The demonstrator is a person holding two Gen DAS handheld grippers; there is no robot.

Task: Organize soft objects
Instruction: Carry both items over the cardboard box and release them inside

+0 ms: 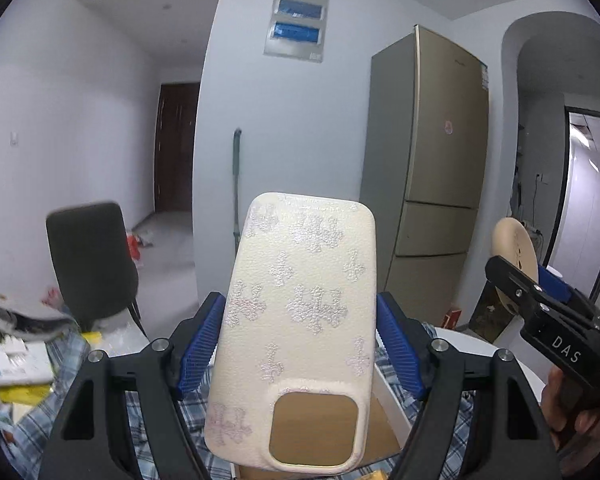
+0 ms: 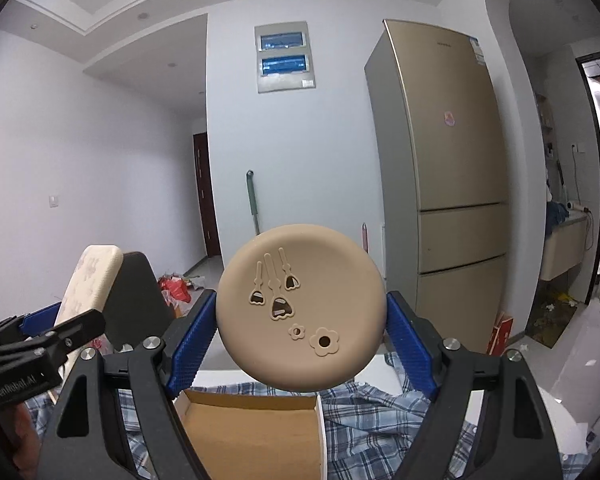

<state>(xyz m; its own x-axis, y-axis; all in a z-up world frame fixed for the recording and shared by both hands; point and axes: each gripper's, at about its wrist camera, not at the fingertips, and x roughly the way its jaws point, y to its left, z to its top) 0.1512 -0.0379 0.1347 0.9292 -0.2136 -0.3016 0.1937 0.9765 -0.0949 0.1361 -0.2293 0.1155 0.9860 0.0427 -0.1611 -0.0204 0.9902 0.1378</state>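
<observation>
Above box (image 1: 332, 432), phone case (image 1: 300, 320) stands upright.

A white table (image 2: 384, 370) carries a blue plaid shirt (image 2: 380, 412). An open cardboard box (image 2: 252, 432) lies on it at 6 o'clock, and small packets (image 1: 12, 360) at 9 o'clock.

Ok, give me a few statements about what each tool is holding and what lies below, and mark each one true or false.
1. The left tool grips a cream phone case. True.
2. The right tool is empty. False: it holds a round tan pad.
3. The phone case has a camera cutout. True.
4. A metal bowl sits under the tools. False: an open cardboard box on a plaid cloth does.
</observation>
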